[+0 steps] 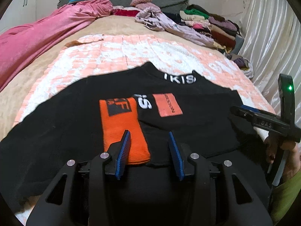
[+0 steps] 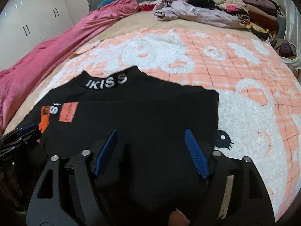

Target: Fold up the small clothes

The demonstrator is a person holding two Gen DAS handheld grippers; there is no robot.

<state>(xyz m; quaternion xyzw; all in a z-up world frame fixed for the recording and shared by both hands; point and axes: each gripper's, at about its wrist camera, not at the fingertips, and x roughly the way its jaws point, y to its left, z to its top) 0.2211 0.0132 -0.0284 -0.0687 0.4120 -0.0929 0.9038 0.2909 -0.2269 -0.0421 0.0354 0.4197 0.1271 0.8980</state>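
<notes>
A small black top (image 1: 75,124) with white collar lettering and orange patches lies flat on a pink-and-white blanket (image 1: 116,54). An orange cuff (image 1: 120,124) lies folded over its front. It also shows in the right wrist view (image 2: 150,113). My left gripper (image 1: 149,137) is open just above the top's lower middle, beside the cuff. My right gripper (image 2: 152,137) is open over the top's right part, holding nothing. The right gripper also shows in the left wrist view (image 1: 263,122) at the right edge.
The blanket (image 2: 225,66) covers a bed. A crumpled pink sheet (image 1: 37,35) lies along the left. A heap of lilac clothes (image 1: 169,22) and a stack of folded clothes (image 1: 216,24) sit at the far end. White cupboards (image 2: 28,22) stand at left, a curtain (image 1: 272,37) at right.
</notes>
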